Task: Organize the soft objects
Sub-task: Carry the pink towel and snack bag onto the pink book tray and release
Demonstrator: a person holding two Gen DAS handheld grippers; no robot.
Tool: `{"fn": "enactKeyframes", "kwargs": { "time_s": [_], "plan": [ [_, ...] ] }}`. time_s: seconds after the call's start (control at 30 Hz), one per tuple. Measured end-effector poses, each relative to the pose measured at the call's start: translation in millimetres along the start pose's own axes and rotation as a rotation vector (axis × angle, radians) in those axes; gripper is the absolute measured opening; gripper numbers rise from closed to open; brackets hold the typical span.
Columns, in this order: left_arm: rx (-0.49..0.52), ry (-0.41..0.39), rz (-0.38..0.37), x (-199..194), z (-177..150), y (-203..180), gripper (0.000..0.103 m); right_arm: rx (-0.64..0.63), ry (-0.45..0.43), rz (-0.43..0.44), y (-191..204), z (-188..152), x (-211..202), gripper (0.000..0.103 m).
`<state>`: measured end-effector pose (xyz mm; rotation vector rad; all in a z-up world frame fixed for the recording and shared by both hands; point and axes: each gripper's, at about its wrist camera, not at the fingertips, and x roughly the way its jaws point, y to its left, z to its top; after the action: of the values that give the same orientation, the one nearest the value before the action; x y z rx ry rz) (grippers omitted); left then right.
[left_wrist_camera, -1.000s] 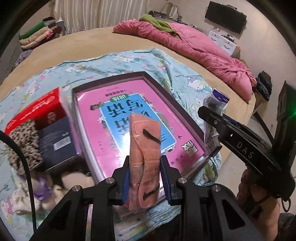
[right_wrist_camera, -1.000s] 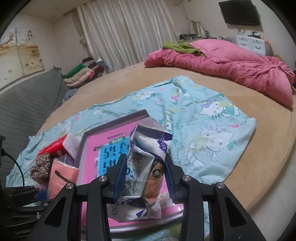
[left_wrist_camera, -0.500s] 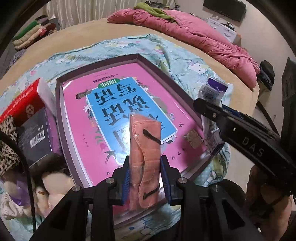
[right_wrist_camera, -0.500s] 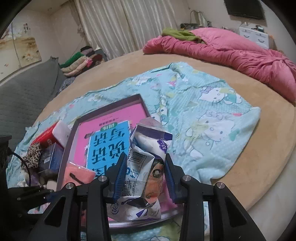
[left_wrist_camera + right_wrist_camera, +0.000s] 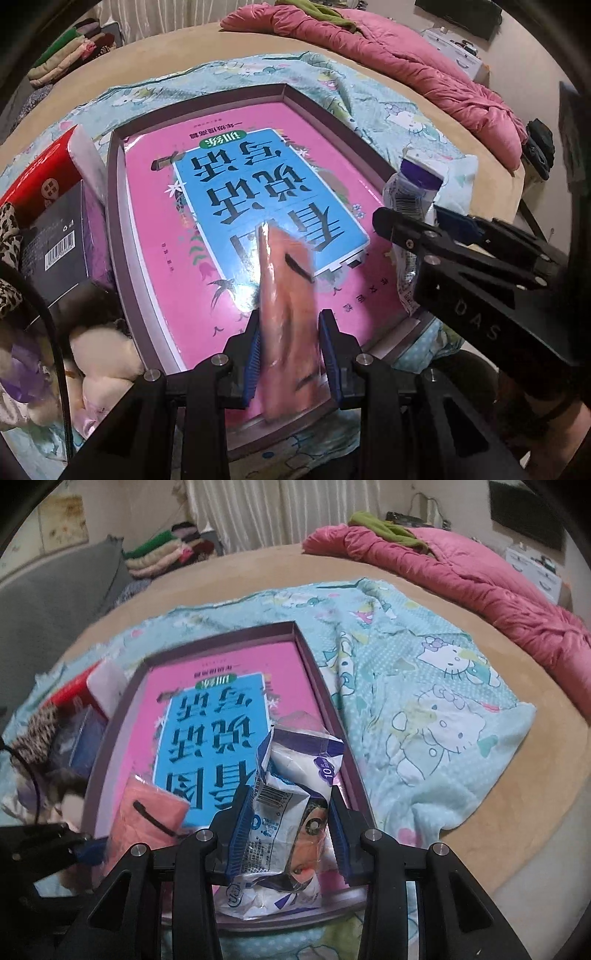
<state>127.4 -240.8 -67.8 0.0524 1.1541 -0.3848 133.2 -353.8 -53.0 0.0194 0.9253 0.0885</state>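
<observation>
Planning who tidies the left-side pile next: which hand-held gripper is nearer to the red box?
Left. The left hand-held gripper, holding the pink pouch, is over the tray's near-left part, closer to the red box. The right hand-held gripper, holding the white packet, is at the tray's right side.

Your left gripper [image 5: 290, 341] sits at the bottom centre of its own view, its blue-padded fingers [image 5: 252, 350] closed against something pinched between them. Your right gripper [image 5: 287, 825] is likewise low and central in its view, blue pads [image 5: 238, 829] clamped on what they hold. In the left view the right gripper reaches in from the right edge, pointing up and left; your hand [image 5: 546, 413] shows beneath it at the lower right.
</observation>
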Motion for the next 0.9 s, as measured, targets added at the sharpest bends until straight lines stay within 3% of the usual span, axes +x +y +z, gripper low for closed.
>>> {"fn": "enactKeyframes", "kwargs": {
  "time_s": [0.57, 0.73, 0.9],
  "plan": [
    [-0.018, -0.017, -0.004, -2, 0, 13, 0.03, -0.014, 0.052, -0.021, 3, -1, 12, 0.044],
    [-0.033, -0.025, -0.019, -3, 0, 16, 0.031, 0.021, 0.021, -0.031, -3, 0, 6, 0.048],
    [-0.022, -0.008, -0.029, 0, -4, 17, 0.045, 0.041, -0.012, -0.043, -5, 2, -2, 0.055]
  ]
}}
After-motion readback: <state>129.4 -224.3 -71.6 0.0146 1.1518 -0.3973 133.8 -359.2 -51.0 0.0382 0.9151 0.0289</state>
